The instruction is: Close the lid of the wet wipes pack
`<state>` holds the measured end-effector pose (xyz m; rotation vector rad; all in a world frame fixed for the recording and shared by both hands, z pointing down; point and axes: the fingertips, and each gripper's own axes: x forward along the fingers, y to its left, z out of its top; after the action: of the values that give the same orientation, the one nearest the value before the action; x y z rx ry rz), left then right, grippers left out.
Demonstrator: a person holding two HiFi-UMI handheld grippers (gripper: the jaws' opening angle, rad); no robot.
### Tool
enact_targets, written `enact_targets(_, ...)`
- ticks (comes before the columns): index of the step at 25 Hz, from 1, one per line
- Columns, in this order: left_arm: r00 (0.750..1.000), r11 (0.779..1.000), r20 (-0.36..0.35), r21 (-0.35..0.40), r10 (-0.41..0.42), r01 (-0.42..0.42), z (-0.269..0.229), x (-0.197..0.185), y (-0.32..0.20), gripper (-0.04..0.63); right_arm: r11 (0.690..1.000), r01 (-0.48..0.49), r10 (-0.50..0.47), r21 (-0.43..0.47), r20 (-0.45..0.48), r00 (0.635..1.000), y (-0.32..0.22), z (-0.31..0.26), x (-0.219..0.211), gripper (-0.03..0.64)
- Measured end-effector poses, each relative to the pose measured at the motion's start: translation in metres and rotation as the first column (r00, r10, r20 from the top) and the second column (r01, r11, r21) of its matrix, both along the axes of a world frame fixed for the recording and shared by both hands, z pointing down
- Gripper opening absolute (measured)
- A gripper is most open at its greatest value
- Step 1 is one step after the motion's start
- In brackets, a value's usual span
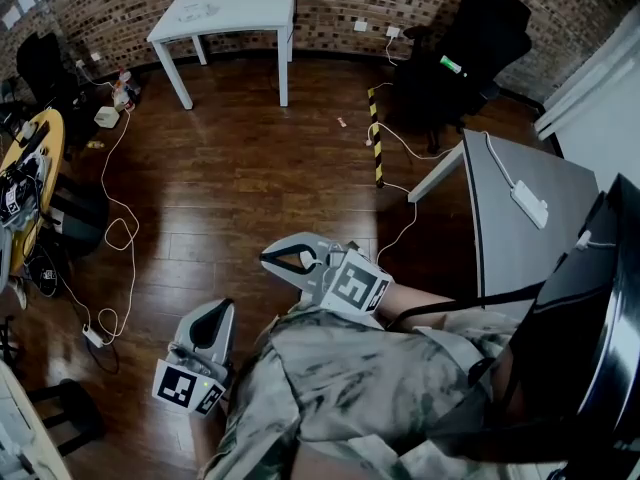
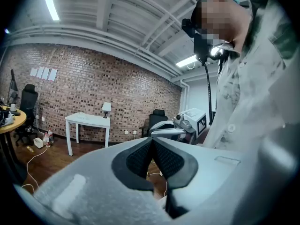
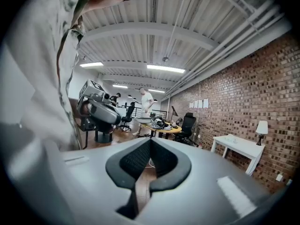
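Note:
No wet wipes pack shows in any view. In the head view my left gripper [image 1: 213,316] hangs low at the left over the wooden floor, close to my body. My right gripper [image 1: 272,259] is held higher, near the middle, pointing left. Both are held in the air away from any table. In the left gripper view the left gripper [image 2: 152,140] has its dark pads [image 2: 171,161] meeting at the tips with nothing between them, and the right gripper [image 2: 171,127] shows beyond. In the right gripper view the right gripper [image 3: 150,141] is likewise shut and empty, facing the left gripper [image 3: 99,109].
A grey table [image 1: 515,258] with a white power strip [image 1: 529,204] stands at the right. A white table [image 1: 225,10] stands by the brick wall, a black chair [image 1: 470,53] at the back right. White cables [image 1: 118,233] trail over the floor. A cluttered round table [image 1: 30,183] is at the left.

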<state>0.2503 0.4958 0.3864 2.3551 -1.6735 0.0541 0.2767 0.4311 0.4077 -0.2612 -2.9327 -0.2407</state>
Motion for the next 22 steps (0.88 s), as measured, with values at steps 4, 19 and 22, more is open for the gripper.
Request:
enact_targets(4,1.0,1.0,-0.001,-0.005,-0.023,0.023,0.004,-0.002,-0.032,0.002,1.0,0.022,-0.022,0.016,-0.008,1.0,-0.034,0.004,-0.001,0.006)
enact_targets(19,0.998,0.998,0.002,-0.013,-0.065,0.065,0.005,-0.036,-0.247,0.0,0.998,0.058,-0.058,-0.014,0.023,0.998,-0.24,0.009,-0.027,0.006)
enact_targets(22,0.997,0.997,0.008,-0.014,-0.078,0.078,0.003,-0.043,-0.276,0.0,0.996,0.085,-0.085,-0.006,0.004,0.996,-0.263,0.014,-0.027,0.006)
